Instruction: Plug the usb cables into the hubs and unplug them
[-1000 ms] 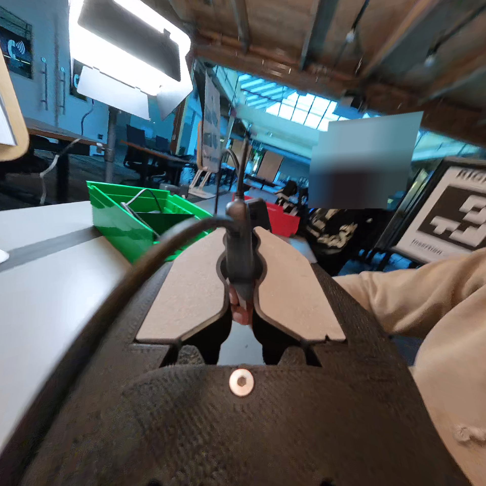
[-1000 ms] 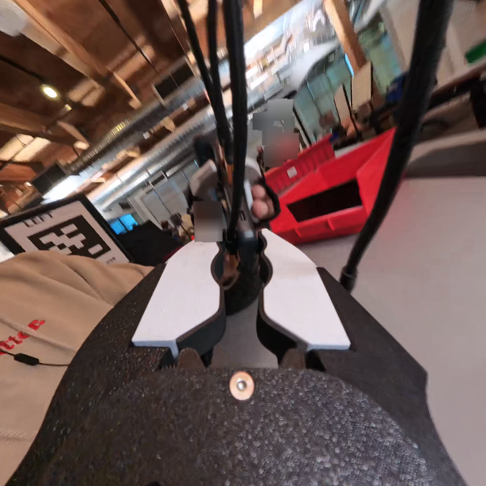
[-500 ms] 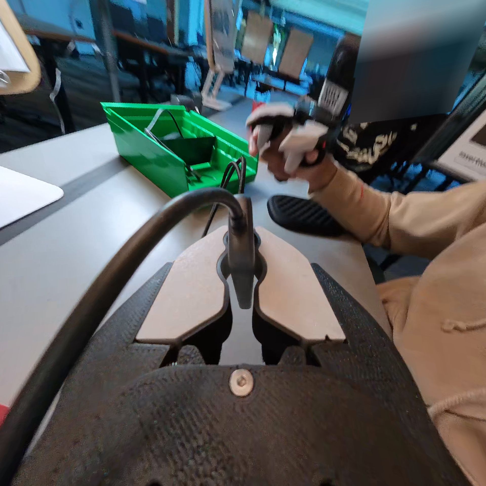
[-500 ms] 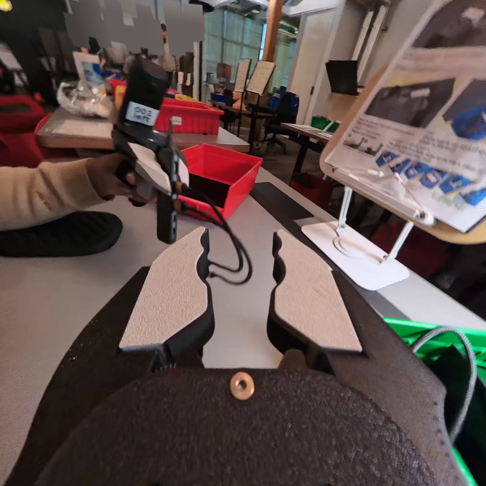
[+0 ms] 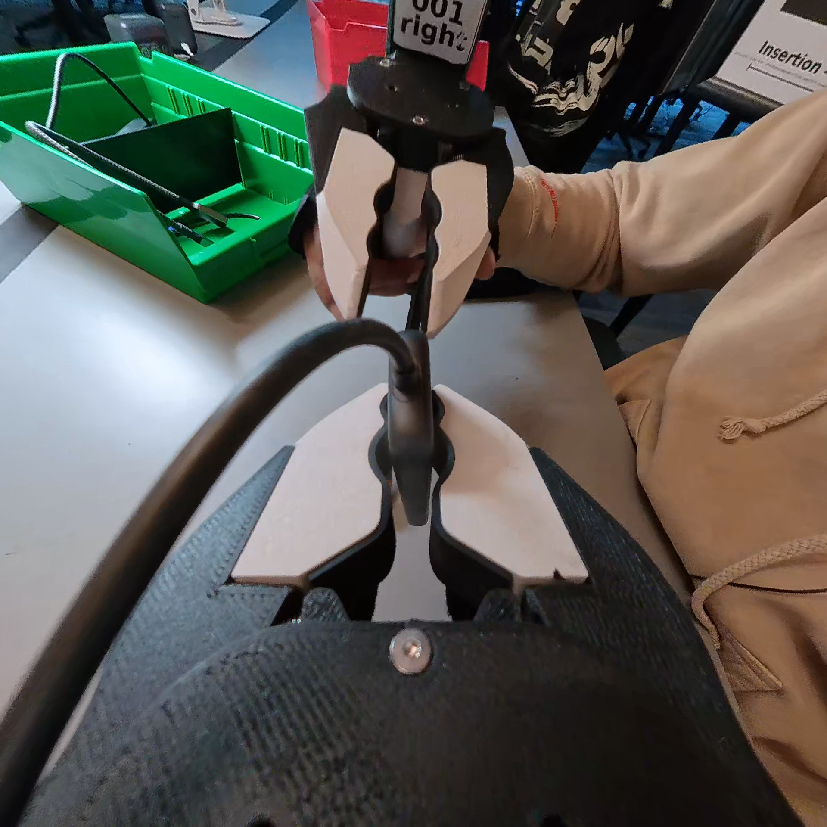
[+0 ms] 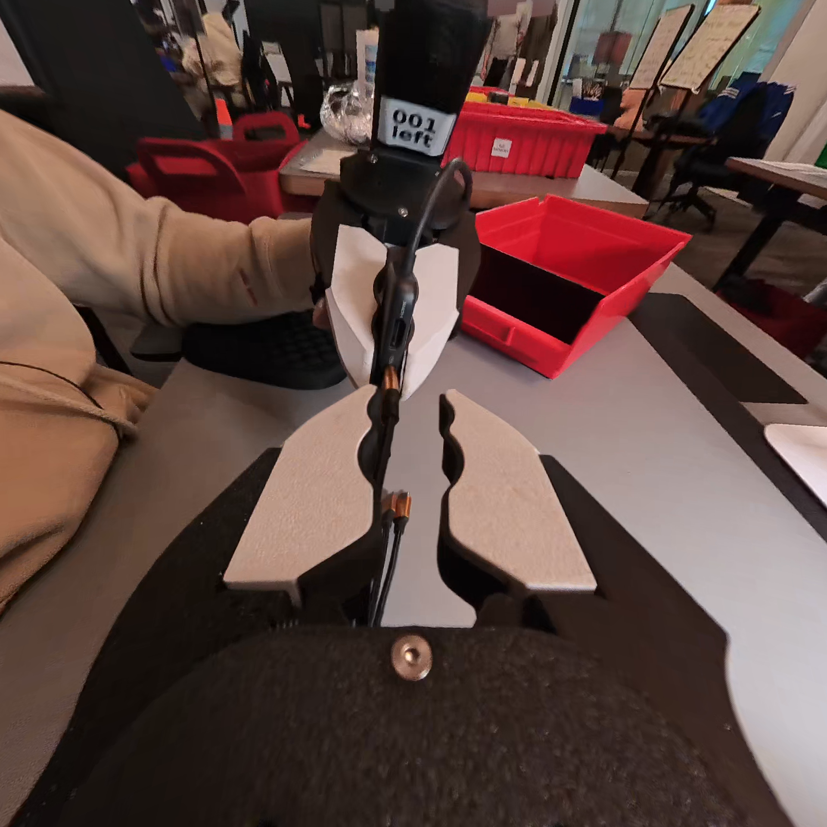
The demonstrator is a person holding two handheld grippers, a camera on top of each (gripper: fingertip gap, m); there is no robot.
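My left tool [image 5: 409,405] is clamped on the dark USB hub [image 5: 409,441], which stands edge-on between the two pale pads, its thick black lead [image 5: 188,452] arching off to the left and back past the camera. My right tool [image 6: 407,398] has its pads parted, closed on nothing. Thin black cables run through that gap close to the left pad [image 6: 313,492], and two orange-collared plugs [image 6: 398,505] hang loose between the pads, not held.

Just ahead, in the right wrist view, the left tool [image 6: 389,313] faces me holding the hub [image 6: 400,304] with its port side turned my way. One orange-collared plug [image 6: 390,378] sits at the hub's lower end; I cannot tell whether it is fully seated. The two tools meet almost tip to tip above the grey desk [image 6: 626,447]. In the left wrist view the right tool [image 5: 402,250] points down toward the hub, thin cables [image 5: 423,286] hanging between its pads.

My beige sleeves [image 5: 649,215] come in from the side. Farther back on the desk, a green bin [image 5: 147,179] with cables and a black divider inside lies beyond the left tool, and a red bin [image 6: 573,286], its inside dark, sits beyond the right one, near the desk's far edge. A white stand base [image 6: 801,456] shows at the right margin.
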